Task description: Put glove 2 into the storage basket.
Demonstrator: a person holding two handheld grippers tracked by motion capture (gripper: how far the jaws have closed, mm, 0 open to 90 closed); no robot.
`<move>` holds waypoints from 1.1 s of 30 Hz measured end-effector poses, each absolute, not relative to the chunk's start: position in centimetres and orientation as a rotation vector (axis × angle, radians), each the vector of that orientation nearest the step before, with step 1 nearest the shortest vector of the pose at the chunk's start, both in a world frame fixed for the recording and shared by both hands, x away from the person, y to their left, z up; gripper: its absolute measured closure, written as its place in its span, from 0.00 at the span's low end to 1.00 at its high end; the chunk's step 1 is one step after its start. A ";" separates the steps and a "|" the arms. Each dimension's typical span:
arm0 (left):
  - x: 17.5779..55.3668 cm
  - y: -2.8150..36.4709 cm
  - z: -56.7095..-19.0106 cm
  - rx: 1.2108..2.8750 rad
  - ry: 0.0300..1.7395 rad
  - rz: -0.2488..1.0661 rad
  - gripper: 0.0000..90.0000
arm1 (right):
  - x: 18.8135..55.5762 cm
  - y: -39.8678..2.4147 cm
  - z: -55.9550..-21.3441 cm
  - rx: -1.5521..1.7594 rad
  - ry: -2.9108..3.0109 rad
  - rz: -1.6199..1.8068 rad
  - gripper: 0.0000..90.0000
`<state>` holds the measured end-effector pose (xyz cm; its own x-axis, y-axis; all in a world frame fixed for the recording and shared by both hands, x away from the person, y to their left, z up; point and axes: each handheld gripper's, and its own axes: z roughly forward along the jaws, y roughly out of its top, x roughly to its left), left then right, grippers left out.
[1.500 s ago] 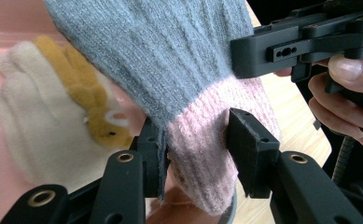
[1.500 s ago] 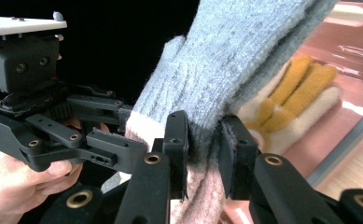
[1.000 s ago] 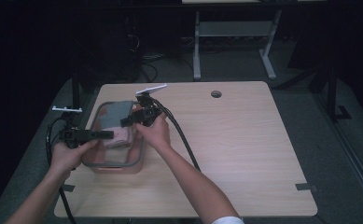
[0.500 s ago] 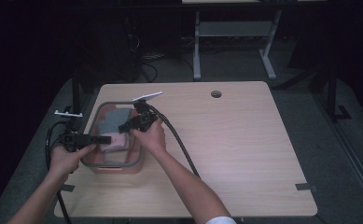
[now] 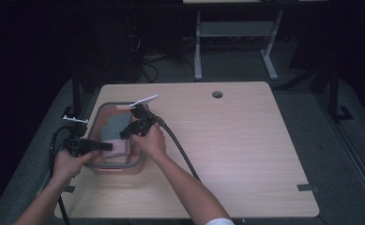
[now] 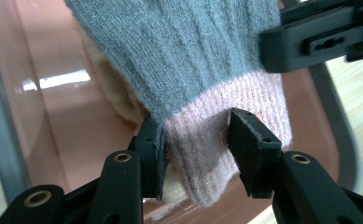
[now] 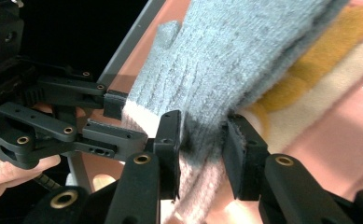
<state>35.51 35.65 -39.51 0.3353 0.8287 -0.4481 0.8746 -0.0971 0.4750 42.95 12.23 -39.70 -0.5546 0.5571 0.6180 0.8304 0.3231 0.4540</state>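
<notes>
A: What is being handled?

B: A knitted glove, grey over most of its body with a pale pink ribbed cuff. It lies inside a pink plastic bin with a grey rim, at the left side of a wooden table.

A: And the grippers?

B: The left gripper has the pink cuff between its jaws. One pad sits against the cuff's edge, while the other stands just off the wool, so the hold looks loosened; the jaws have just been opening a little. The right gripper straddles the grey part just above the cuff. Its jaws have also just been opening, and I cannot tell whether the pads press the knit.

A: Anything hard to make out?

B: From the high view the glove is a small grey and pink patch under both tools, and its fingers are not clear there. In the right gripper view one grey fingertip pokes up at the far end; the rest runs out of the picture. Something cream and yellow lies under the glove, soft and fuzzy, but its shape is cut off.

A: Textures?

B: The grey wool shows fine vertical ribs, the cuff a tighter rib. The bin's wall is smooth and glossy, catching a streak of light. The jaws are matt black with brass rivets.
</notes>
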 end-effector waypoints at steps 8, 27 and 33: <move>35.7 35.9 -38.7 1.897 1.498 -0.059 0.59 | 43.1 11.0 -39.0 -1.254 -2.235 -1.117 0.71; 35.7 36.2 -35.8 1.785 1.438 -0.012 0.55 | 43.0 7.5 -37.5 -1.260 -2.187 -1.216 0.67; 35.6 35.4 -35.4 1.768 1.396 -0.032 0.52 | 42.9 6.4 -36.7 -1.250 -2.172 -1.242 0.64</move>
<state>35.57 35.36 -35.35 0.3735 0.7817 -0.4995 0.8041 -0.0042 0.5945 42.92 6.40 -36.73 -0.5534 0.5235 0.6478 0.8238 0.2296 0.5183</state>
